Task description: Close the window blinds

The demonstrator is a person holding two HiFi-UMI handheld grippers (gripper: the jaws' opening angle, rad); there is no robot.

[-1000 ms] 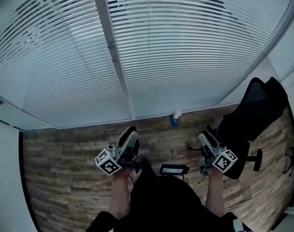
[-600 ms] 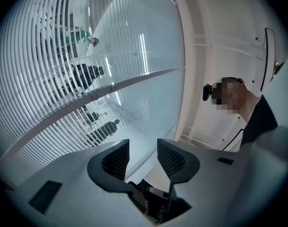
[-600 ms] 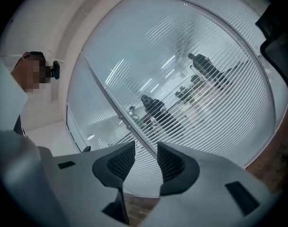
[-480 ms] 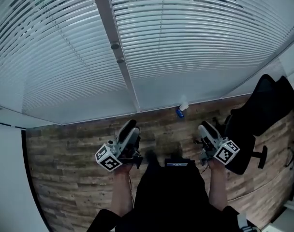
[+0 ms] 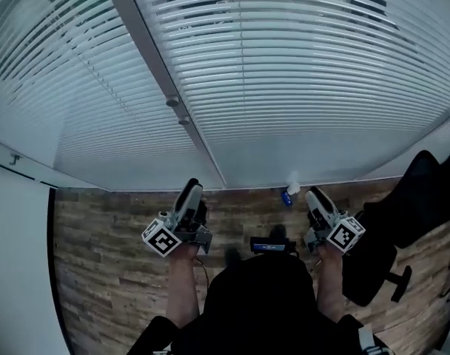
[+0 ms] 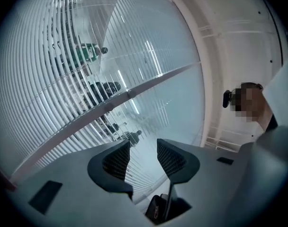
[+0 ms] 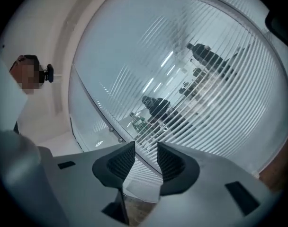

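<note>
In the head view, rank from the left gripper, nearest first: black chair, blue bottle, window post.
1. Window post, just ahead of the left gripper, whose empty jaws have just been opening.
2. Blue bottle, on the floor, to its right.
3. Black chair, far right.

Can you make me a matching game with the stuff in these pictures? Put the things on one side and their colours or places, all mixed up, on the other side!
Things:
1. blinds
2. chair
3. small blue thing
4. floor

Colours or places:
A. brown wooden planks
B. black, at the right side of the head view
C. white slats, one above another
D. lying where the floor meets the blinds

Pairs: 1-C, 2-B, 3-D, 4-A
</note>
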